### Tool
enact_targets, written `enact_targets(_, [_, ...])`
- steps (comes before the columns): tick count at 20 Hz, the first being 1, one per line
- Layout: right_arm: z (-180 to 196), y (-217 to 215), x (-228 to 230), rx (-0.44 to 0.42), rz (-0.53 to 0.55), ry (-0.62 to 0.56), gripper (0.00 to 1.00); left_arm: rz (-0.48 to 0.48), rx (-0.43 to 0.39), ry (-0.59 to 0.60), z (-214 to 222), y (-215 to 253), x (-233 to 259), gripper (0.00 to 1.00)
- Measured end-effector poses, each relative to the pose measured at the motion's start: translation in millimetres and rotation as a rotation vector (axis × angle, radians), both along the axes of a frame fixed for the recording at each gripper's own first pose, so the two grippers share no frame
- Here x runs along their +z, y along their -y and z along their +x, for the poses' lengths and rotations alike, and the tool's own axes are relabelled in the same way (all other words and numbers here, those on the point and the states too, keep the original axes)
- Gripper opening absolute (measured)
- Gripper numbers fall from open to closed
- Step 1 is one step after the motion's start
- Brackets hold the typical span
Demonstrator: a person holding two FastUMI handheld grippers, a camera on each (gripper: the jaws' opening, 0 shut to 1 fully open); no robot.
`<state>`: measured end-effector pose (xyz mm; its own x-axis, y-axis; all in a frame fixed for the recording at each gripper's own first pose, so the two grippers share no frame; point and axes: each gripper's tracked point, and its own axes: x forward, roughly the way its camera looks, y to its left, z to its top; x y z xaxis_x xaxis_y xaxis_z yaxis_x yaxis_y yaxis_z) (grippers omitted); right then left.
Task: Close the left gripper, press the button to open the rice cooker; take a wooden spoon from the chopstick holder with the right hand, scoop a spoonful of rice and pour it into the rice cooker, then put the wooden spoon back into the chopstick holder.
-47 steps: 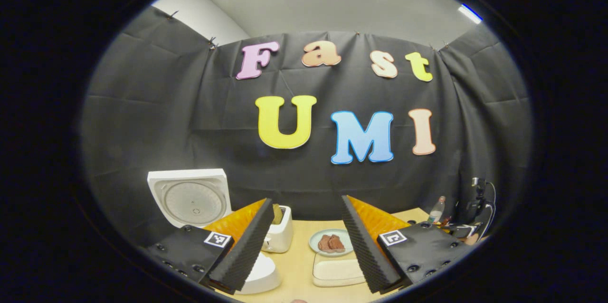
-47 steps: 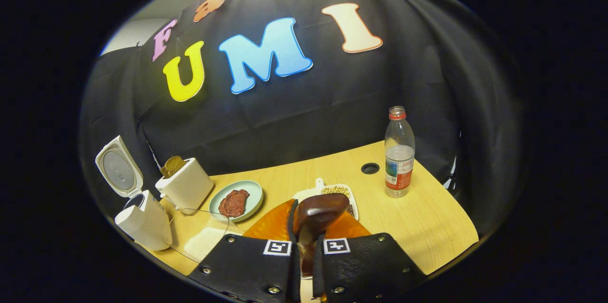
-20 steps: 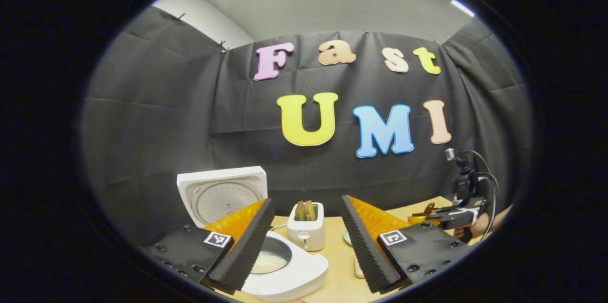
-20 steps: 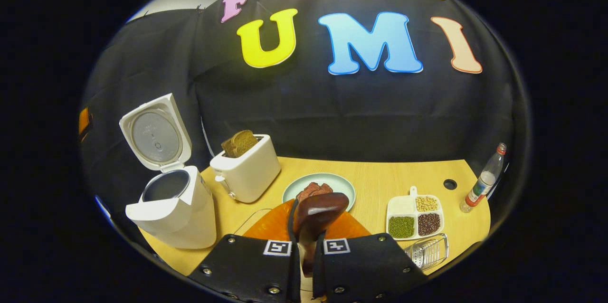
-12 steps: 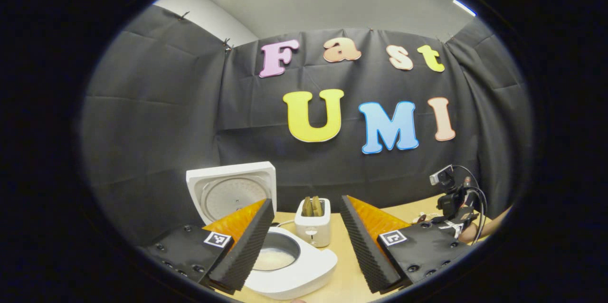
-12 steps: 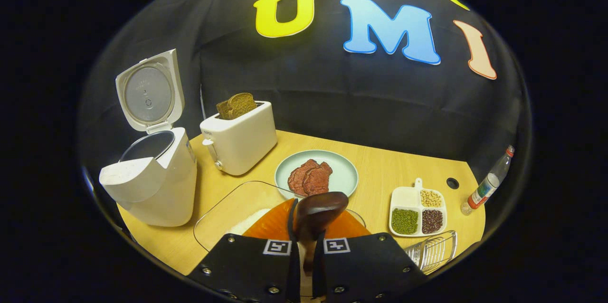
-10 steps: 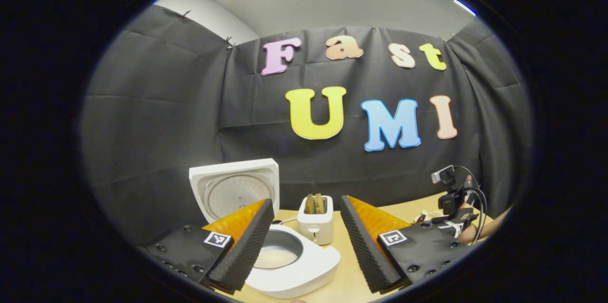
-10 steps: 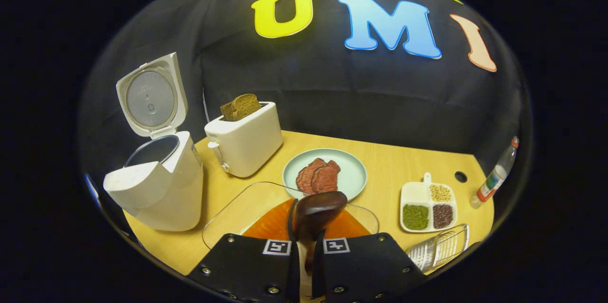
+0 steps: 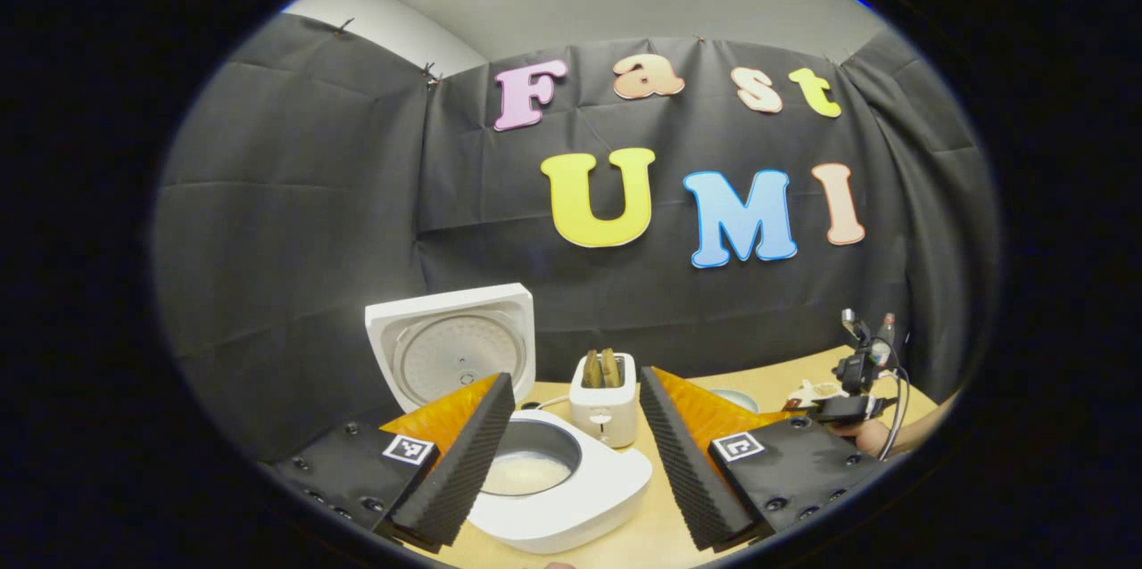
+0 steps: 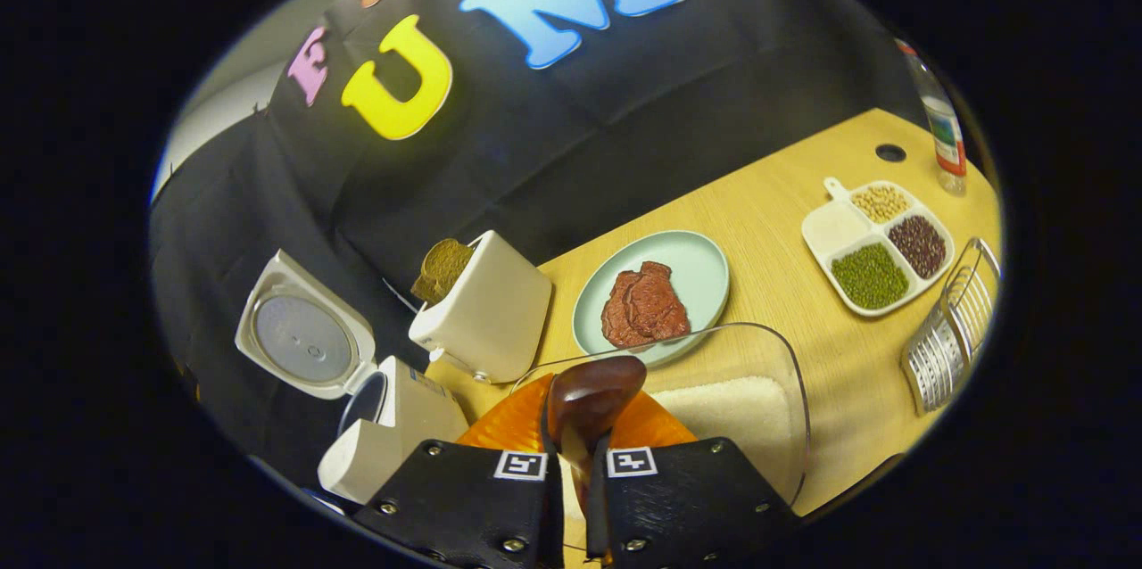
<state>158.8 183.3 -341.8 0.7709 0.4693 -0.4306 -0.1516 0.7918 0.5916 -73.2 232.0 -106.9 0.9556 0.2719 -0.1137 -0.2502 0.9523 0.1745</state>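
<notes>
1. In the left gripper view, the left gripper point(image 9: 571, 449) fills the bottom of the frame with its two fingers spread wide apart and nothing between them.
2. Behind and between those fingers stands the white rice cooker point(image 9: 558, 489), lid point(image 9: 455, 346) raised upright at lower left of centre; its inner pot holds something pale, possibly rice or water.
3. A white toaster point(image 9: 605, 408) with bread in its slots sits just behind the cooker on the wooden table point(image 9: 660, 524).
4. At the lower right edge of that view, the right gripper point(image 9: 843, 408) and the hand point(image 9: 870, 435) holding it appear small and far off.
5. In the right gripper view, the right gripper point(image 10: 571, 462) is at bottom centre, fingers clamped on the wooden spoon point(image 10: 591, 395), whose dark bowl points up above a clear container of rice point(image 10: 732, 413).
6. A plate with meat point(image 10: 651, 297) lies just beyond the container, a divided dish of beans point(image 10: 879, 243) at upper right.
7. The wire chopstick holder point(image 10: 950, 328) stands at the right edge.
</notes>
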Motion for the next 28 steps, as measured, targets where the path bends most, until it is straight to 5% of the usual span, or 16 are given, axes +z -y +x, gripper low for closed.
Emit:
enact_targets(13, [10.2, 60.3, 117.9, -0.187, 0.397, 0.102, 0.1, -0.02, -0.048, 0.039, 14.5, 23.4, 9.1, 0.99])
enact_targets(28, [-1.4, -18.3, 194.1, -0.074, 0.593, 0.124, 0.1, -0.029, -0.053, 0.046, -4.4, -8.4, 12.0, 0.99])
